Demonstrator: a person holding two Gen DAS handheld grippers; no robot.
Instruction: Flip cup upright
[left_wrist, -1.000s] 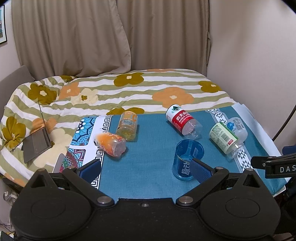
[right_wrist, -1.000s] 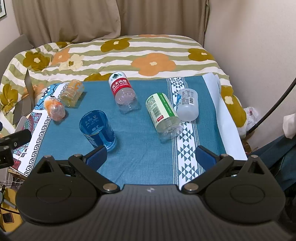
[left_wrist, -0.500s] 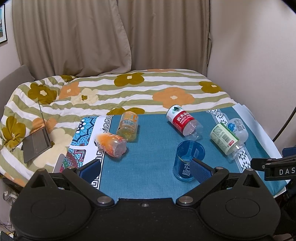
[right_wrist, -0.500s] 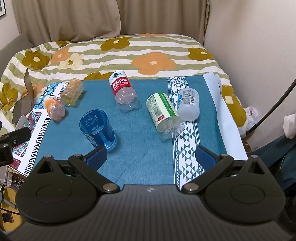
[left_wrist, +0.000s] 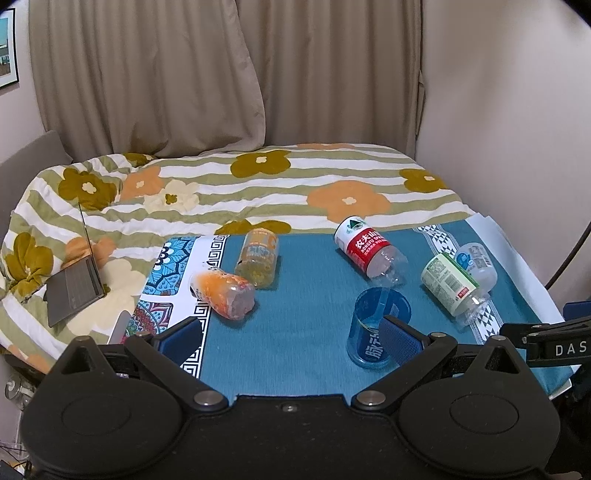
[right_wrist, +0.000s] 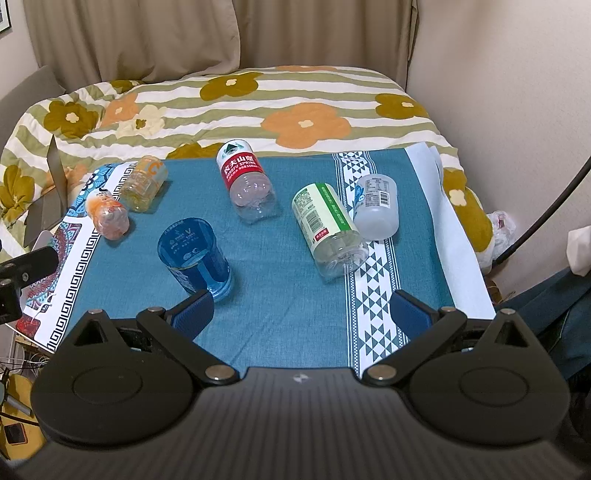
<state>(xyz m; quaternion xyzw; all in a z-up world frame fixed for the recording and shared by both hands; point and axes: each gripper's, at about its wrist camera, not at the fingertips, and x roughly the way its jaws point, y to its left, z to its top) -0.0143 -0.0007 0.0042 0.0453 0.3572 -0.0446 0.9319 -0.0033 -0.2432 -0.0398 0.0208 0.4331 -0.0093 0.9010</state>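
Observation:
A clear blue plastic cup (left_wrist: 375, 325) with white lettering stands upright on the teal tablecloth (left_wrist: 303, 332), open end up. It also shows in the right wrist view (right_wrist: 195, 254), left of centre. My left gripper (left_wrist: 291, 336) is open and empty; its right finger (left_wrist: 400, 339) overlaps the cup's near side in the view. My right gripper (right_wrist: 301, 317) is open and empty, its left finger (right_wrist: 194, 312) just in front of the cup.
Several plastic bottles lie on their sides: an orange one (right_wrist: 107, 214), a yellow one (right_wrist: 144, 182), a red-labelled one (right_wrist: 245, 181), a green-labelled one (right_wrist: 327, 227) and a white one (right_wrist: 376, 205). A flowered quilt (right_wrist: 295, 110) lies behind, a laptop (left_wrist: 74, 284) at left.
The left gripper has drawn back very slightly from the cup. The cup and bottles have stayed in place.

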